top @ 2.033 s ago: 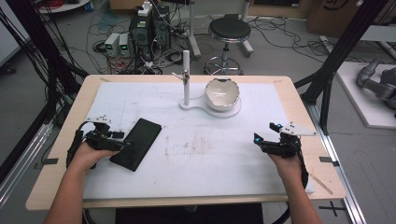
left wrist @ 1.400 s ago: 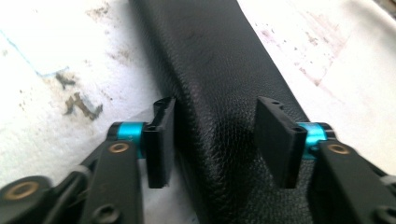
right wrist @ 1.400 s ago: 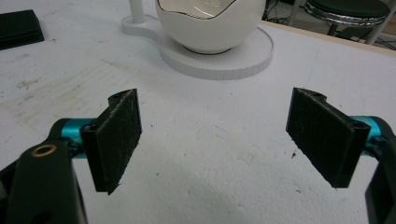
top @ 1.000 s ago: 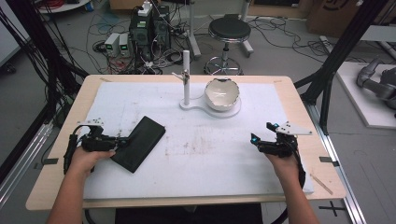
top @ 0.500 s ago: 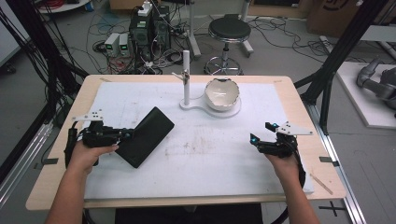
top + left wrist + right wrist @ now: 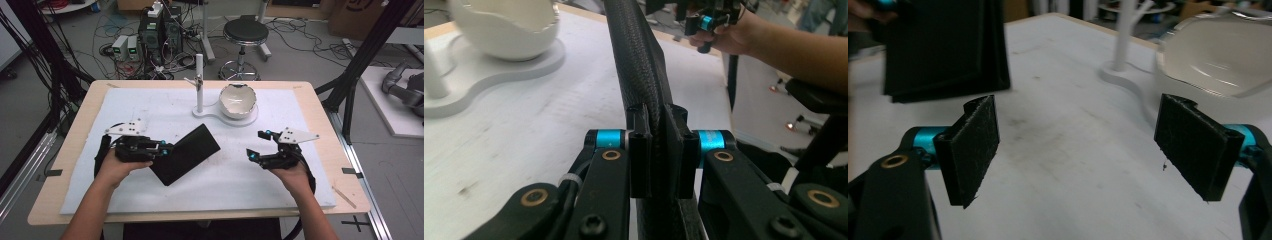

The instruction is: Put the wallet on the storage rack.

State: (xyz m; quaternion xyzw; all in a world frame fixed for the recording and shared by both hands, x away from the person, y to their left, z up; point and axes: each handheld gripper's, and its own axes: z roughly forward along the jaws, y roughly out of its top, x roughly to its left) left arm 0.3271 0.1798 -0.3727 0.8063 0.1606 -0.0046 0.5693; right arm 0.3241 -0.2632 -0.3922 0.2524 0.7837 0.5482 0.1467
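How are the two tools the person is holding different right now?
The left tool is shut tight on the edge of the black case, while the right tool is wide open with nothing between its jaws. The left tool holds the case tilted up off the white mat; the right tool just hovers over the mat, pointing toward the case. Both are black with blue parts near the tips, and each sits in one hand.

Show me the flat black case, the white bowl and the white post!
Flat black textured case (image 6: 187,155), high view, middle of its top face.
White bowl with a jagged rim (image 6: 238,100), high view, inside of the bowl.
Upright white post (image 6: 199,85), high view, halfway up its shaft.
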